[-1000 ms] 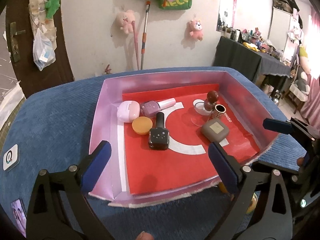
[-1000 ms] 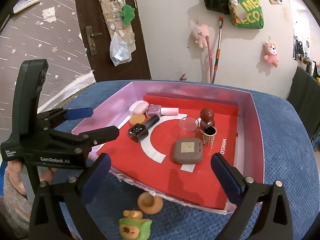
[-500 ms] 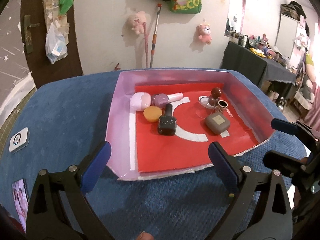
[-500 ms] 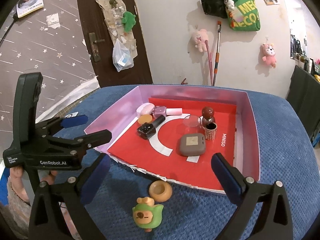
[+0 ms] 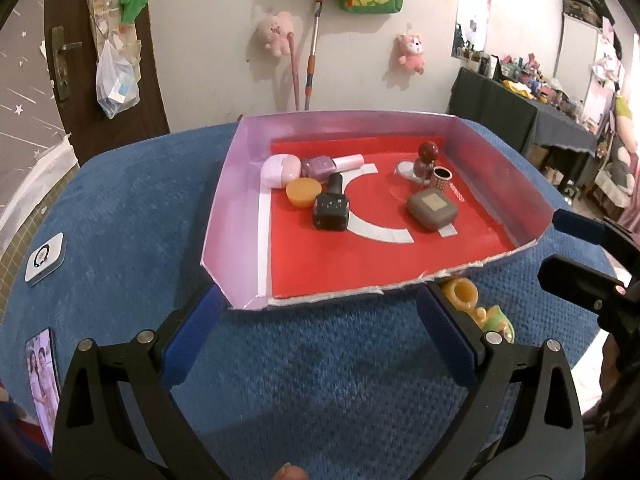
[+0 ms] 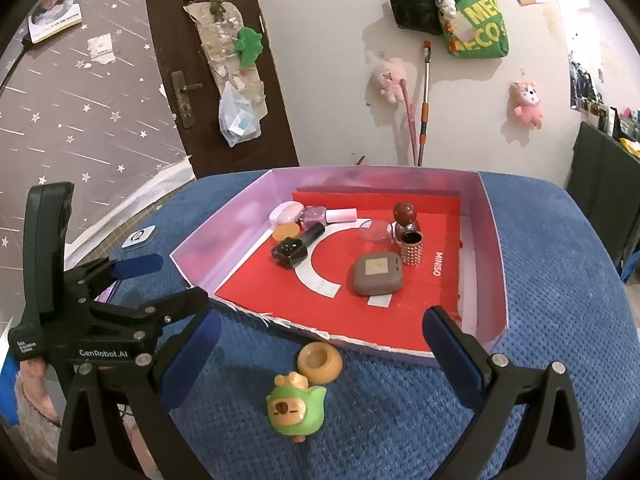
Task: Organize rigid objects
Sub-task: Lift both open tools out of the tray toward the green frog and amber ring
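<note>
A pink box [image 5: 224,216] [image 6: 494,264] with a red floor lies on the blue cushion. Inside it are a black nail polish bottle [image 5: 331,209] [image 6: 295,246], a grey-brown square case [image 5: 432,209] [image 6: 375,272], a pink case [image 5: 281,170], a mauve polish bottle [image 5: 328,165], an orange lid [image 5: 303,192], a studded cup [image 6: 412,249] and a brown round-capped bottle [image 6: 405,218]. In front of the box, outside it, lie an orange ring-shaped jar [image 6: 320,362] [image 5: 464,294] and a green capybara figure [image 6: 294,406]. My left gripper [image 5: 318,340] and right gripper [image 6: 320,362] are open and empty, both hovering short of the box.
A white square tag [image 5: 44,258] and a photo card [image 5: 40,376] lie at the cushion's left edge. Behind stand a wall with plush toys and a mop, a dark door and a cluttered black table [image 5: 520,108]. A person's hand [image 6: 28,372] holds the left tool.
Both grippers have drawn back from the box, so it looks smaller and farther. The orange jar and green figure have come fully into the right view. Nothing in the box moved.
</note>
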Demonstrator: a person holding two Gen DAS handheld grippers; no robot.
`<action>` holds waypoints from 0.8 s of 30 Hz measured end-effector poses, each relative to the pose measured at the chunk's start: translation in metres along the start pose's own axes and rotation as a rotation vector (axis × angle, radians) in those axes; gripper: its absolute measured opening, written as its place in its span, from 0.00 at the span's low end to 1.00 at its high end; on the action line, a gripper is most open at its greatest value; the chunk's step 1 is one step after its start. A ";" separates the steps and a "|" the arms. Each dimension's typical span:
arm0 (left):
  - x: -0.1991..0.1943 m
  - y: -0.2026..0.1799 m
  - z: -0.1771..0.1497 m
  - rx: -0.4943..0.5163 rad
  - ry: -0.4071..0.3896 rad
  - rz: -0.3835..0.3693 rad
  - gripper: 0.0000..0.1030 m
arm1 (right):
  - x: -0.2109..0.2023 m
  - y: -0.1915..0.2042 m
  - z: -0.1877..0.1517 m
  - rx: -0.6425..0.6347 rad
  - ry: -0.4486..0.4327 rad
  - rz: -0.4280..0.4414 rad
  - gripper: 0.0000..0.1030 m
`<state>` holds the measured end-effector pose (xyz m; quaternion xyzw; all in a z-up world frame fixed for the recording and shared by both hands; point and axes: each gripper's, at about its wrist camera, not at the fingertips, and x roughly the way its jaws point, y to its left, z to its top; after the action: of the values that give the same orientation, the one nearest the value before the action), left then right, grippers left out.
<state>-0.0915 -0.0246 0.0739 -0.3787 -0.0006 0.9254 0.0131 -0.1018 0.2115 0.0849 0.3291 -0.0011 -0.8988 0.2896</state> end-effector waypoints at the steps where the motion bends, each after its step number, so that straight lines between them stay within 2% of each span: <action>1: -0.001 -0.002 -0.001 0.004 0.000 -0.001 0.96 | -0.001 0.000 -0.001 -0.002 0.002 -0.005 1.00; 9: -0.005 -0.014 -0.014 0.047 0.012 0.011 0.96 | -0.004 0.001 -0.016 -0.021 0.017 -0.044 1.00; 24: 0.012 -0.034 -0.033 0.060 0.075 -0.035 0.96 | 0.013 -0.024 -0.048 0.034 0.095 -0.120 1.00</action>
<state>-0.0756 0.0089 0.0425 -0.4126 0.0209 0.9098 0.0408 -0.0938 0.2342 0.0347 0.3756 0.0171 -0.8977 0.2296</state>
